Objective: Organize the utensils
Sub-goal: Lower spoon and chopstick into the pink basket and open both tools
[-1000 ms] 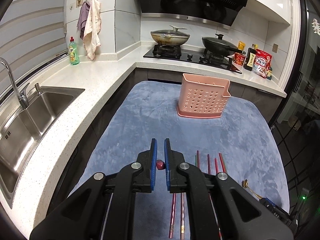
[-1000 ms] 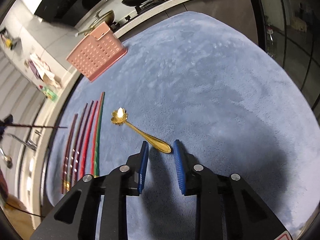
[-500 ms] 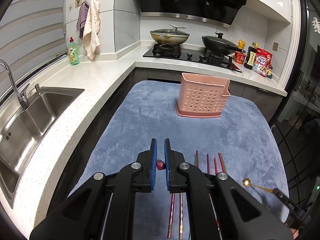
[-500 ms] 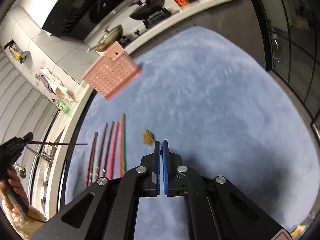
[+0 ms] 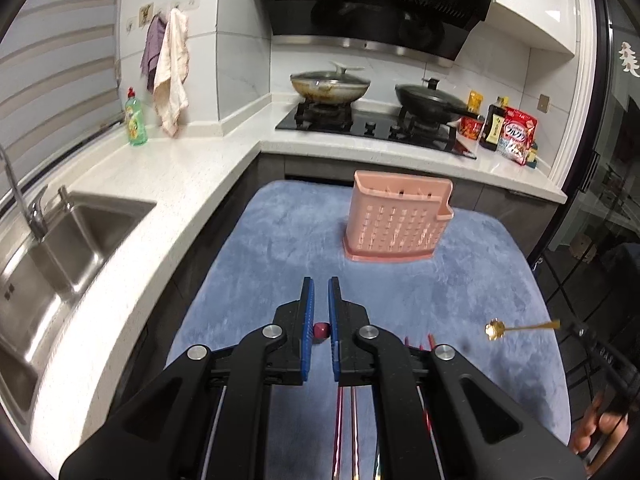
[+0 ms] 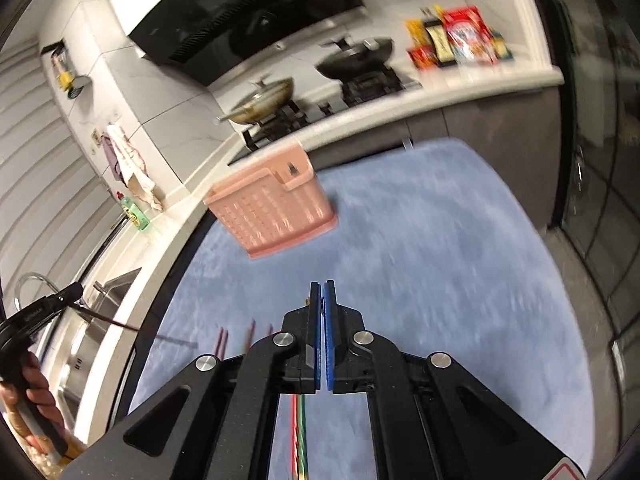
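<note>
Tongs first: my left tongs [image 5: 321, 284] are clenched on a single dark red chopstick [image 5: 321, 330], whose butt end shows as a small red dot between the blue pads. From the right wrist view, the left tongs [image 6: 76, 291] sit off at the left edge in my left hand [image 6: 36, 384], with that chopstick [image 6: 120, 325] sticking out of them over the counter's edge, clear of the cloth.

My right tongs [image 6: 322, 286] are clamped tight, pads pressed together. They grip a gold spoon [image 5: 520, 326] by the very tip of its handle. From the left wrist view the flower-shaped bowl points left and the spoon hangs level in the air above the blue mat [image 5: 280, 240], with the right tongs [image 5: 576, 330] and my right hand [image 5: 600, 428] at the right edge.

Below both tongs, the remaining chopsticks [image 6: 298, 432] lie side by side on the near part of the mat, red and green ones among them, mostly hidden behind the black tong arms.

A pink perforated basket [image 5: 398, 216] stands upright at the far end of the mat, well apart from the spoon and the held chopstick. I cannot tell whether anything is in it.

Beyond the basket runs a white counter [image 5: 192, 168] with a hob and two lidded pans [image 5: 330, 86], and food packets [image 5: 516, 134] to the right. A steel sink [image 5: 72, 248] is set in on the left, with a green soap bottle [image 5: 135, 118] and hanging towels [image 5: 171, 76] behind it. The right wrist view is blurred.
</note>
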Motion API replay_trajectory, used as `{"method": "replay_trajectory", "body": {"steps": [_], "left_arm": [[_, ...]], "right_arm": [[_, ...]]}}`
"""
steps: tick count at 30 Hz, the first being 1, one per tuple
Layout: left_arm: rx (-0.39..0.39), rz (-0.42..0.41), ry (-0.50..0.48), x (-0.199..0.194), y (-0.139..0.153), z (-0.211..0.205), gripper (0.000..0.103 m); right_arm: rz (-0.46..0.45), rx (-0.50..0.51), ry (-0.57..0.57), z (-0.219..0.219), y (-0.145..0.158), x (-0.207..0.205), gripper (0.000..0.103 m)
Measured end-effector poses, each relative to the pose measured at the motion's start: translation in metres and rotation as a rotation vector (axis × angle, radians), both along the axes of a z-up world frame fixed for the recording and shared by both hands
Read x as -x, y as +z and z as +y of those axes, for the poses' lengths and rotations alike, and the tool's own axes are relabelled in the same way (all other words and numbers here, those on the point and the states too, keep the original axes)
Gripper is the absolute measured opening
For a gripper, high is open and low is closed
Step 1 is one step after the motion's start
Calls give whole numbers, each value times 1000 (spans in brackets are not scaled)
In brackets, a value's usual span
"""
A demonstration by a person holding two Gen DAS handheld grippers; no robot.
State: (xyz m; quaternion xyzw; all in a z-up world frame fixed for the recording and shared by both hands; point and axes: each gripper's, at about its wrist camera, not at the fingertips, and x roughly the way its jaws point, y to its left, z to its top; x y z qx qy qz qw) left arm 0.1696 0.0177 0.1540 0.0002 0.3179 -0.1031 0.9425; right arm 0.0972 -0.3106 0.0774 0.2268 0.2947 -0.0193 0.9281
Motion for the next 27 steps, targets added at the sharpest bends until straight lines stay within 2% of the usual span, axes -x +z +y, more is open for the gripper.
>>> {"method": "replay_trajectory", "body": {"steps": [7,12,17,21,27], "left_arm": [[16,-91,-6,-38,41,-9,6],[38,-180,-17,-65,82,-22,6],[71,-289,-32,-89,128,-42,6],[92,-358,-39,-121,158,-62,6],[100,-377,-56,-170,163,-91,6]], "right_arm": [[-55,185,31,16,62,-69,3],[-68,279,33,22,90,-126,3],[-76,341,32,26,104,-179,2],[-76,353,21,25,108,-216,3],[-60,363,23,24,102,-261,2]]}}
